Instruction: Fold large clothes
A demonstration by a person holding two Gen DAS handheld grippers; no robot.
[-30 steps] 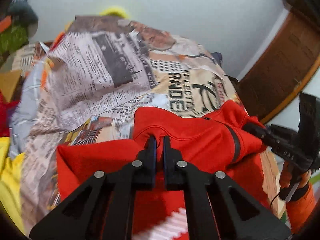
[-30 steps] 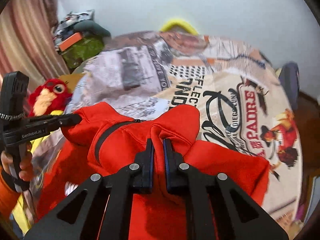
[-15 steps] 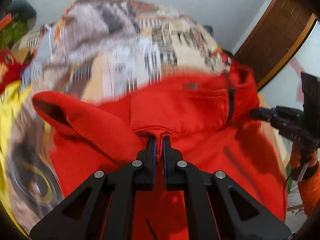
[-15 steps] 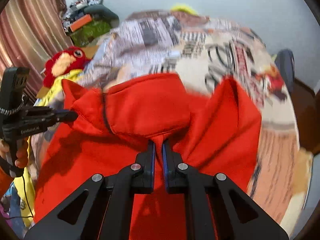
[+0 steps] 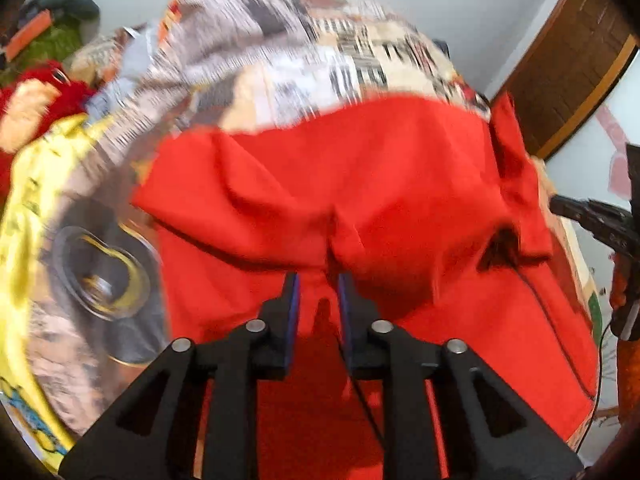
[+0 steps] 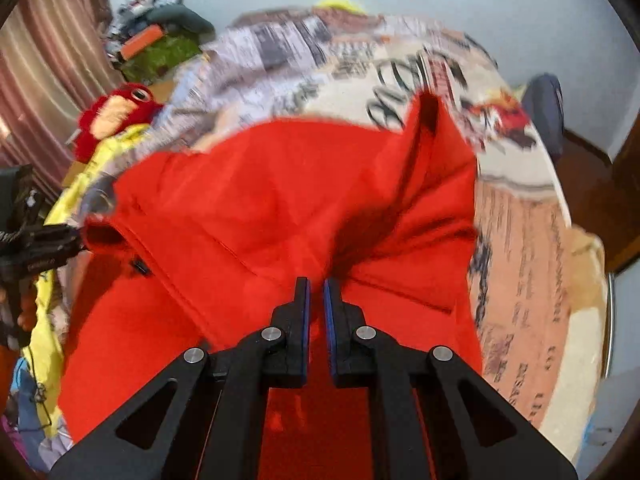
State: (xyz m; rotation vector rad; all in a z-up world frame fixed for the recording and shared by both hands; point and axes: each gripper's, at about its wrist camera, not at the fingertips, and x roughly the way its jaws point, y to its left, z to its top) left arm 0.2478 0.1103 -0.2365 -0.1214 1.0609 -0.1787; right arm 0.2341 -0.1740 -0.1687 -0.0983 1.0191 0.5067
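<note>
A large red garment (image 5: 380, 168) lies on a bed with a printed cover (image 5: 280, 52), its upper part doubled over the lower. My left gripper (image 5: 319, 280) hovers at the fold's near edge with its jaws opening. Red cloth shows in the gap, but the pads do not press on it. In the right wrist view the red garment (image 6: 260, 184) gathers into wrinkles that run to my right gripper (image 6: 316, 282), which is shut on a pinch of the cloth. Each gripper shows in the other's view, the right gripper (image 5: 560, 204) at the garment's right edge and the left gripper (image 6: 76, 236) at its left edge.
A red plush toy (image 6: 116, 116) and yellow cloth (image 5: 36, 184) lie along the bed's left side. A green and orange pile (image 6: 160, 52) sits behind them by a curtain (image 6: 40, 60). A wooden door (image 5: 568, 60) stands to the right. A dark blue thing (image 6: 544, 100) lies at the bed's far right.
Both grippers have drawn the garment's upper edge toward the near side, laying it over the lower part. The left jaws were shut on the cloth and now stand apart.
</note>
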